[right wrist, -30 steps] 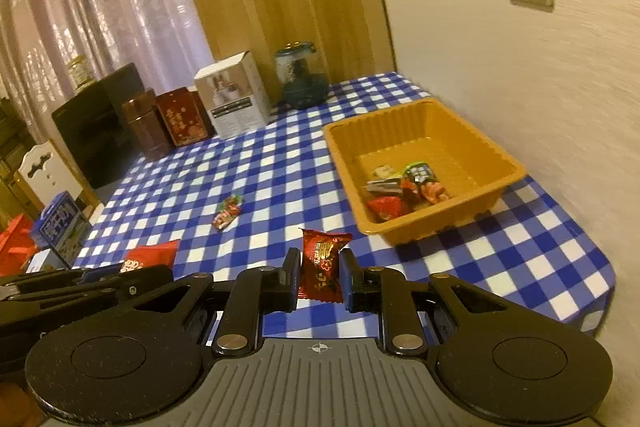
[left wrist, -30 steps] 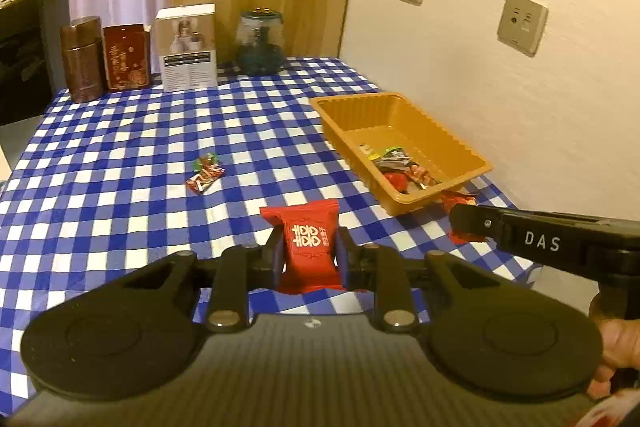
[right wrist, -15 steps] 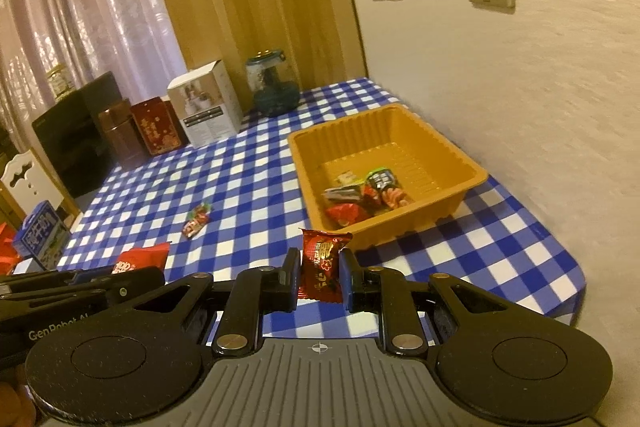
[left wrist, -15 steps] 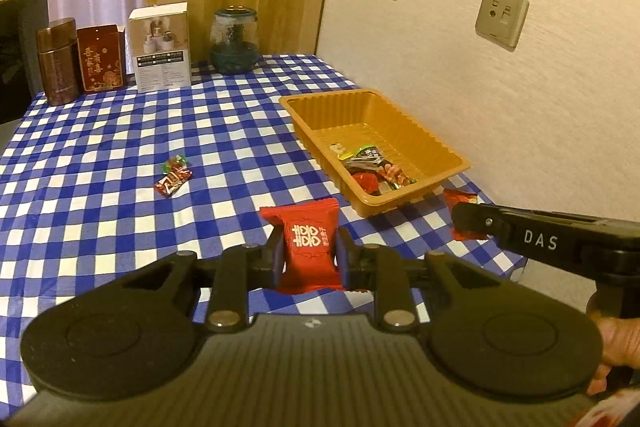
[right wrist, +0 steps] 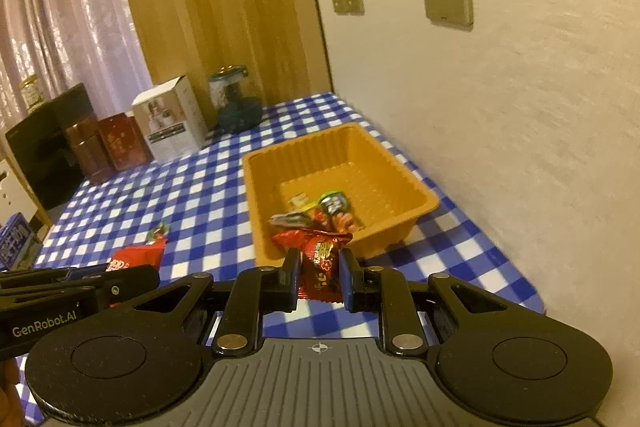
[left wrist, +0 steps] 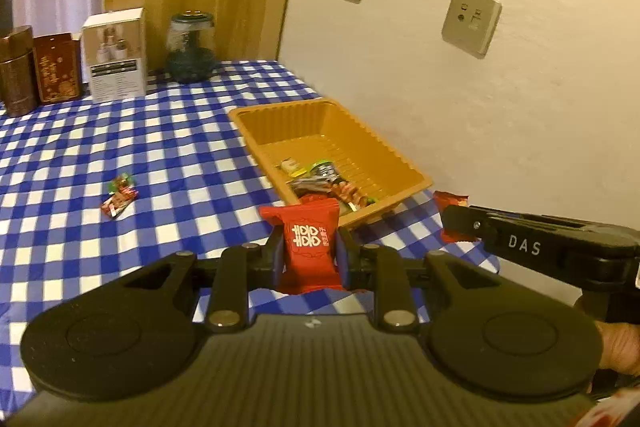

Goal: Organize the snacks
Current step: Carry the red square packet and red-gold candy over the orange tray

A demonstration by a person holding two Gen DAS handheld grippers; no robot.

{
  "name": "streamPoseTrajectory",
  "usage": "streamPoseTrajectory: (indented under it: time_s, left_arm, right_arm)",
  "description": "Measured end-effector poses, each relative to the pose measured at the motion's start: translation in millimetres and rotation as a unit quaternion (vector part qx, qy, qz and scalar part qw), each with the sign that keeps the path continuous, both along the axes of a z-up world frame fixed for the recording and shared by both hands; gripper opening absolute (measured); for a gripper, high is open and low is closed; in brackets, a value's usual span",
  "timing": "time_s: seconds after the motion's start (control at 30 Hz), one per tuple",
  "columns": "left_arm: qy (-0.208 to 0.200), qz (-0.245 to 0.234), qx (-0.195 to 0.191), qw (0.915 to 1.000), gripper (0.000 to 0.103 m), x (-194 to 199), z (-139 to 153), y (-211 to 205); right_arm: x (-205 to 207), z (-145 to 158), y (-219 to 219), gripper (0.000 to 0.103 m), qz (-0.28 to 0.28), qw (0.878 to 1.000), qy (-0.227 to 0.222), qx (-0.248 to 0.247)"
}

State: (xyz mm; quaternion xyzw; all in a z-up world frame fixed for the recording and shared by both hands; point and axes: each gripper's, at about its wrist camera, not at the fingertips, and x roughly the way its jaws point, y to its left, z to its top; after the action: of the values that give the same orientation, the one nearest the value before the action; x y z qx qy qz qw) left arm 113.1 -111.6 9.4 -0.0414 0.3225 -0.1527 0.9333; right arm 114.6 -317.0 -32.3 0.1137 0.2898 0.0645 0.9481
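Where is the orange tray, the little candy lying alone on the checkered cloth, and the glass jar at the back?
Orange plastic tray (right wrist: 416, 187): right wrist view, on its right rim.
Small red and green wrapped candy (left wrist: 120, 195): left wrist view, wrapper's middle.
Dark glass jar (left wrist: 191, 47): left wrist view, jar's body.

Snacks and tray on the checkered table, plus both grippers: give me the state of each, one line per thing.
Left gripper: shut on red candy pouch.
Right gripper: shut on dark red snack packet.
Orange tray: holds several snacks, mostly bare.
Small wrapped candy: loose on tablecloth.
Glass jar: lidded.
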Motion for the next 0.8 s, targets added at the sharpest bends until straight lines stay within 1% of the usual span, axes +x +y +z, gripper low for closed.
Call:
streamPoseTrajectory:
  time_s: [0.5,0.8]
  left_arm:
    - [0.013,-0.023,-0.010,0.9996,0.023,54,-7,-33]
    - [0.015,-0.035,-0.006,0.9993,0.023,94,-11,-44]
  right_arm:
    - [43,3,-19,0.021,-0.004,1.000,-0.007,-0.019]
    - [83,3,-26,0.021,0.006,1.000,-0.006,-0.022]
